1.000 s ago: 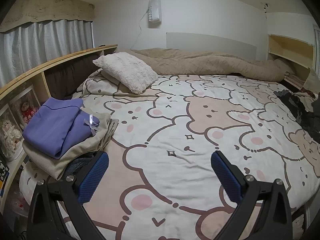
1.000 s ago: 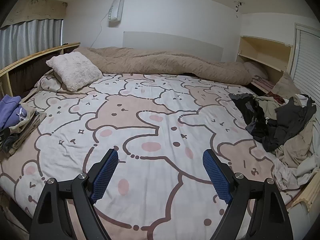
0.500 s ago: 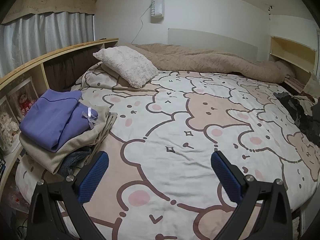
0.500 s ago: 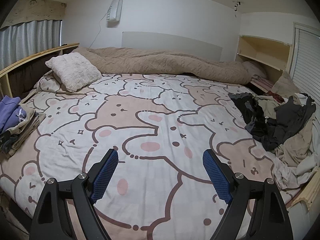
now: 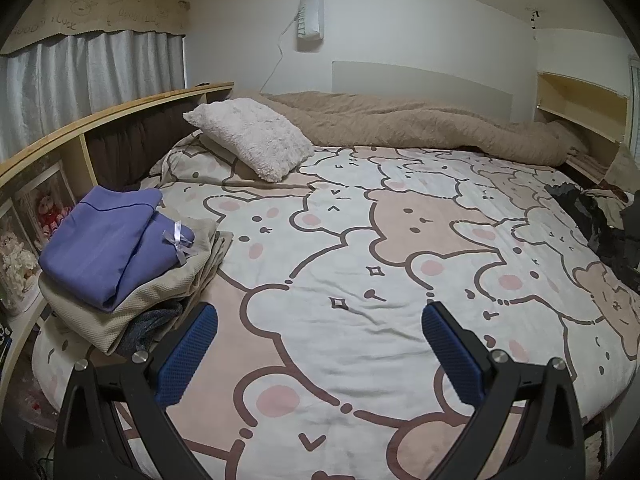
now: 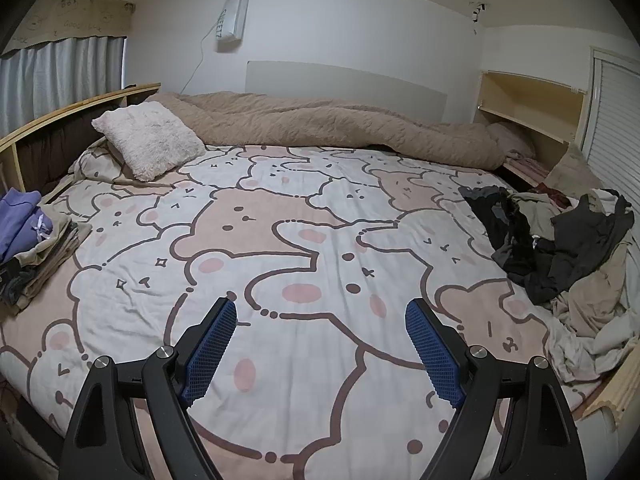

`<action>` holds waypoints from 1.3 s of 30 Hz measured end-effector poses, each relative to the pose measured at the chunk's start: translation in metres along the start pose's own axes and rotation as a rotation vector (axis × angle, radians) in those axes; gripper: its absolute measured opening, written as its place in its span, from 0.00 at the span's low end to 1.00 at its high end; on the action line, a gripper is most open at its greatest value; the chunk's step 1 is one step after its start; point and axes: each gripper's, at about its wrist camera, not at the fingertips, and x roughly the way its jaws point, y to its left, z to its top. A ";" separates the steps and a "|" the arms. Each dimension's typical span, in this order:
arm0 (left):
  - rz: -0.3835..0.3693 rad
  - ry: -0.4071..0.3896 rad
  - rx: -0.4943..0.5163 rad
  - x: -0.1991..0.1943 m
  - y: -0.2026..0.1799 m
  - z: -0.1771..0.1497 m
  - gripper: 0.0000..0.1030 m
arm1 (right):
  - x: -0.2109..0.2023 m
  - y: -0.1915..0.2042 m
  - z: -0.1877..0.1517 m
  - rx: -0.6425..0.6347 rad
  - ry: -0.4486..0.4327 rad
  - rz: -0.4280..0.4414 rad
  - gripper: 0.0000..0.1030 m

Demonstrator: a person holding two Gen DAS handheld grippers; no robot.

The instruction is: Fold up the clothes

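Note:
A stack of folded clothes (image 5: 116, 272) lies at the bed's left edge, a purple garment (image 5: 100, 240) on top of beige ones; it also shows in the right wrist view (image 6: 28, 248). A heap of unfolded dark and beige clothes (image 6: 568, 252) lies at the bed's right edge, partly seen in the left wrist view (image 5: 600, 228). My left gripper (image 5: 320, 320) is open and empty above the bear-print sheet (image 5: 360, 264), just right of the stack. My right gripper (image 6: 320, 316) is open and empty over the sheet's middle (image 6: 280, 240).
A fluffy white pillow (image 5: 252, 140) and a rumpled tan duvet (image 5: 420, 128) lie at the head of the bed. A wooden shelf with dolls (image 5: 48, 184) runs along the left. A wooden shelf unit (image 6: 532, 108) stands at the back right.
Both cameras have pulled back and risen slightly, so the bed's near edge shows more. The clothes have not moved. Both grippers stay open.

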 end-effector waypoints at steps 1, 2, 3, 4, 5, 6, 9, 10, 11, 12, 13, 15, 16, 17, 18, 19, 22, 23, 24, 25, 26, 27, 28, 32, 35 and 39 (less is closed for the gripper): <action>0.000 -0.001 0.001 0.000 -0.001 0.000 1.00 | 0.000 0.000 0.000 0.000 0.002 -0.001 0.84; 0.001 -0.003 0.003 -0.001 -0.001 0.000 1.00 | 0.000 0.000 0.000 -0.001 0.003 -0.001 0.84; 0.002 -0.004 0.005 -0.001 -0.002 0.000 1.00 | 0.000 0.000 -0.001 -0.001 0.003 -0.001 0.84; 0.003 -0.005 0.007 -0.001 -0.003 0.000 1.00 | 0.000 0.001 -0.001 -0.002 0.003 0.000 0.84; 0.004 -0.006 0.009 -0.001 -0.003 0.000 1.00 | 0.001 0.001 -0.001 -0.003 0.004 0.000 0.84; 0.005 -0.006 0.011 -0.001 -0.004 0.000 1.00 | 0.001 0.001 -0.001 -0.005 0.004 0.000 0.84; 0.004 -0.006 0.014 0.000 -0.004 0.000 1.00 | 0.002 0.001 -0.001 -0.006 0.007 0.001 0.84; 0.002 -0.006 0.015 0.000 -0.004 0.000 1.00 | 0.002 0.001 -0.001 -0.006 0.008 0.001 0.84; 0.001 -0.006 0.014 0.000 -0.004 0.000 1.00 | 0.003 0.001 -0.001 -0.005 0.008 0.001 0.84; 0.001 -0.006 0.014 0.000 -0.004 0.000 1.00 | 0.003 0.000 -0.002 -0.005 0.008 0.000 0.84; 0.001 -0.006 0.014 0.000 -0.004 0.000 1.00 | 0.003 0.000 -0.002 -0.005 0.008 0.000 0.84; 0.000 -0.004 0.014 0.000 -0.005 0.000 1.00 | 0.003 -0.001 -0.002 -0.004 0.009 0.000 0.84; 0.000 -0.003 0.014 0.000 -0.005 0.000 1.00 | 0.003 0.000 -0.003 -0.004 0.009 0.000 0.84; -0.001 -0.003 0.014 0.001 -0.005 0.000 1.00 | 0.003 0.000 -0.003 -0.004 0.010 0.000 0.84; -0.001 -0.002 0.014 0.001 -0.005 0.000 1.00 | 0.004 0.000 -0.003 -0.005 0.011 0.001 0.84; -0.001 -0.002 0.014 0.001 -0.005 0.000 1.00 | 0.004 0.000 -0.003 -0.005 0.012 0.001 0.84; -0.004 -0.003 0.012 0.001 -0.006 0.000 1.00 | 0.005 -0.002 -0.003 -0.002 0.013 0.001 0.84; -0.005 -0.003 0.012 0.002 -0.006 0.000 1.00 | 0.006 -0.002 -0.003 0.000 0.013 0.000 0.84; -0.006 -0.003 0.013 0.002 -0.006 0.000 1.00 | 0.006 -0.003 -0.003 0.001 0.013 0.000 0.84; -0.006 -0.003 0.014 0.002 -0.006 -0.001 1.00 | 0.007 -0.003 -0.002 0.002 0.014 0.001 0.84; -0.007 -0.003 0.015 0.003 -0.006 -0.001 1.00 | 0.008 -0.004 -0.002 0.003 0.016 0.002 0.84; -0.007 -0.003 0.016 0.003 -0.006 -0.001 1.00 | 0.008 -0.004 -0.002 0.003 0.016 0.000 0.84; -0.007 -0.003 0.018 0.004 -0.007 -0.002 1.00 | 0.009 -0.004 -0.002 0.004 0.017 0.000 0.84; -0.008 0.001 0.024 0.006 -0.008 -0.002 1.00 | 0.012 -0.006 -0.003 0.007 0.023 0.001 0.84; -0.009 0.006 0.025 0.008 -0.009 -0.002 1.00 | 0.016 -0.007 -0.003 0.009 0.031 0.000 0.84; -0.021 0.012 0.025 0.011 -0.010 -0.002 1.00 | 0.019 -0.009 -0.004 0.011 0.037 0.000 0.84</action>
